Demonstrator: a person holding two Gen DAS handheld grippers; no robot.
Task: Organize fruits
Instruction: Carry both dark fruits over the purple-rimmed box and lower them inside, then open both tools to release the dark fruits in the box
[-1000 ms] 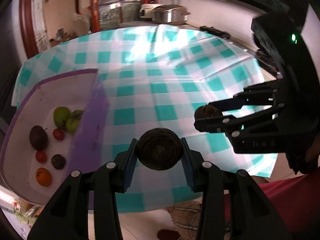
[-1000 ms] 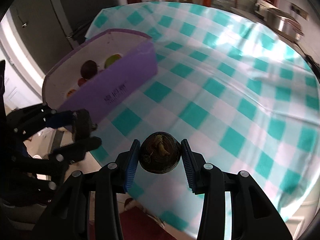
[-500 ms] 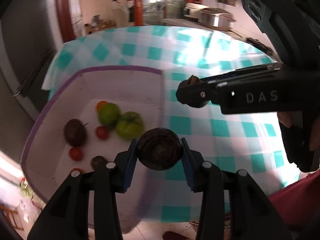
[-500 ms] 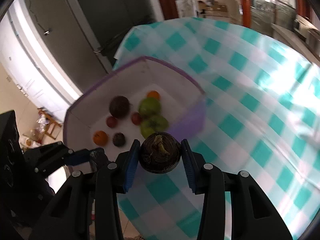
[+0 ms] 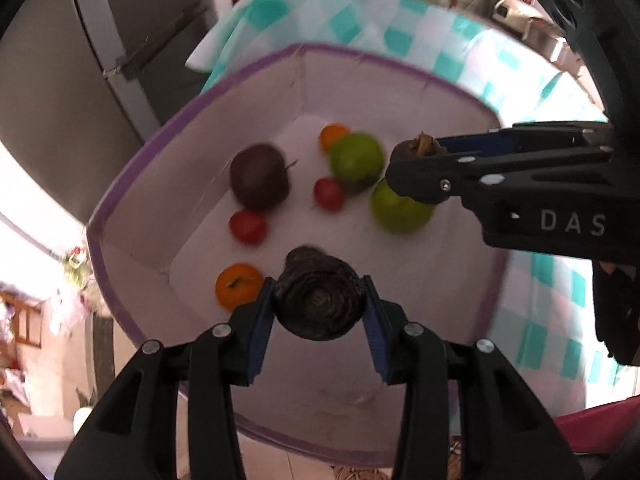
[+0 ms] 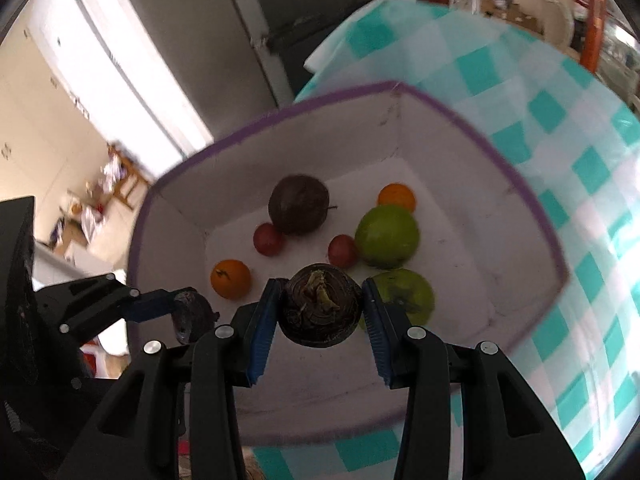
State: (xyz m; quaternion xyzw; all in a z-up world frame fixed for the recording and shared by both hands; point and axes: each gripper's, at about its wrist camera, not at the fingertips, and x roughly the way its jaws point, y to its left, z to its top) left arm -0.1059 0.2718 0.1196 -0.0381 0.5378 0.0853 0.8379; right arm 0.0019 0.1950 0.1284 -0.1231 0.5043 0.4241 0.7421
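— Fruits: the left gripper is clenched on a dark ridged one, the right gripper on another dark one with a dried green tuft. Both hang over the box.

— Which way to the floor of it?

— Straight below each claw, I'd say. Inside lie an orange, two red ones, a purple fruit, two green ones and a second orange.

— Who's nearer a bare patch?

— The left, I reckon; the right hangs just above a green one.
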